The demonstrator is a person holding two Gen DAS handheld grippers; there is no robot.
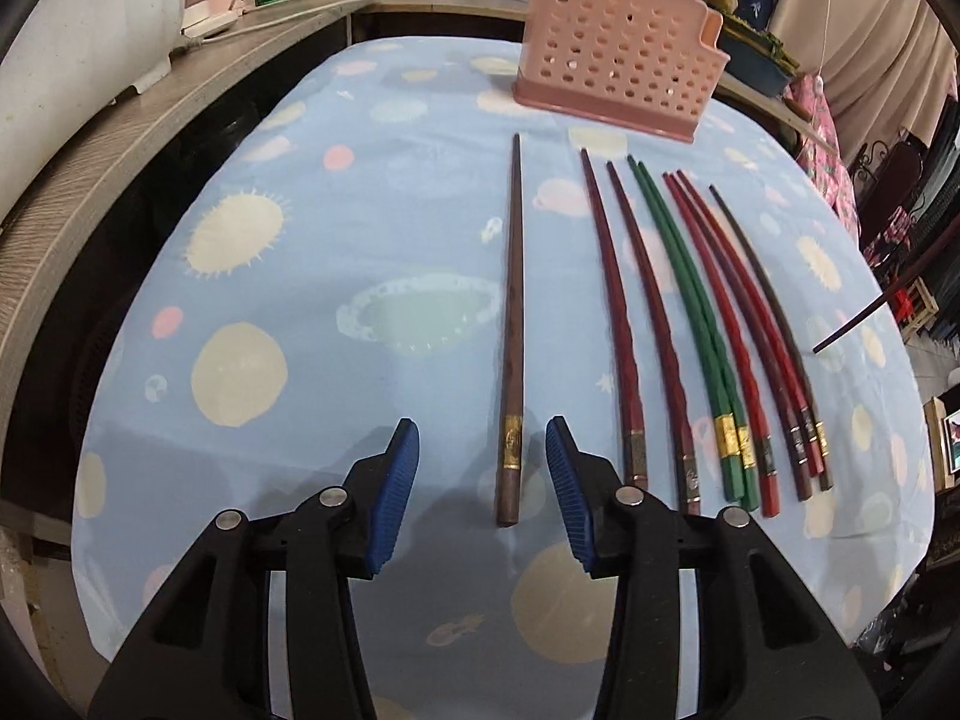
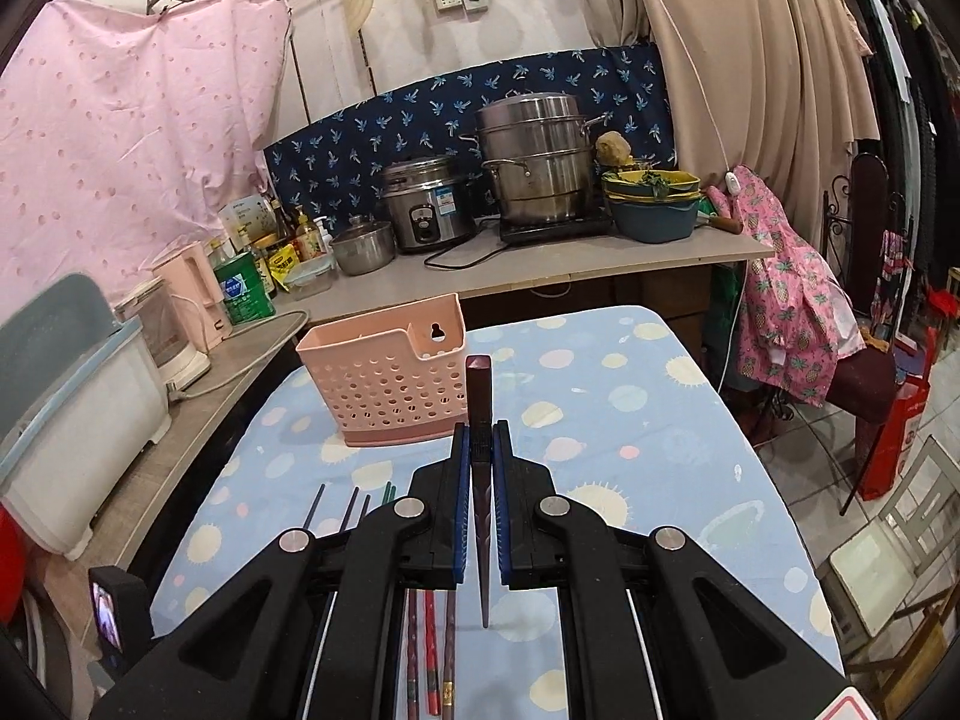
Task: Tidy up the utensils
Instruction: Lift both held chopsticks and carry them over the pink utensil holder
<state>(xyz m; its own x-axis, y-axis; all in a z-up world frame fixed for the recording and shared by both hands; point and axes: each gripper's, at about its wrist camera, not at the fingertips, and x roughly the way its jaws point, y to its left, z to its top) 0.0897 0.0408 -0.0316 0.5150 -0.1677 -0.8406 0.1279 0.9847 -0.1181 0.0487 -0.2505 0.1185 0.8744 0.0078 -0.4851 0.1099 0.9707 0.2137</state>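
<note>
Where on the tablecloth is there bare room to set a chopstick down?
Free: the wide stretch left of the lone brown chopstick, and the strip between it and the dark red chopsticks. Also the far right side beyond the pink holder. Crowded: the fanned row of coloured chopsticks.

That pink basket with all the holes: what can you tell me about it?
The pink perforated plastic basket stands upright on the blue planet-patterned tablecloth, beyond the row of chopsticks. Its walls carry rows of round holes above a darker pink base. One end steps down into a lower section, and the back wall has a keyhole-shaped hanging slot. Nothing visibly touches it but the cloth.
</note>
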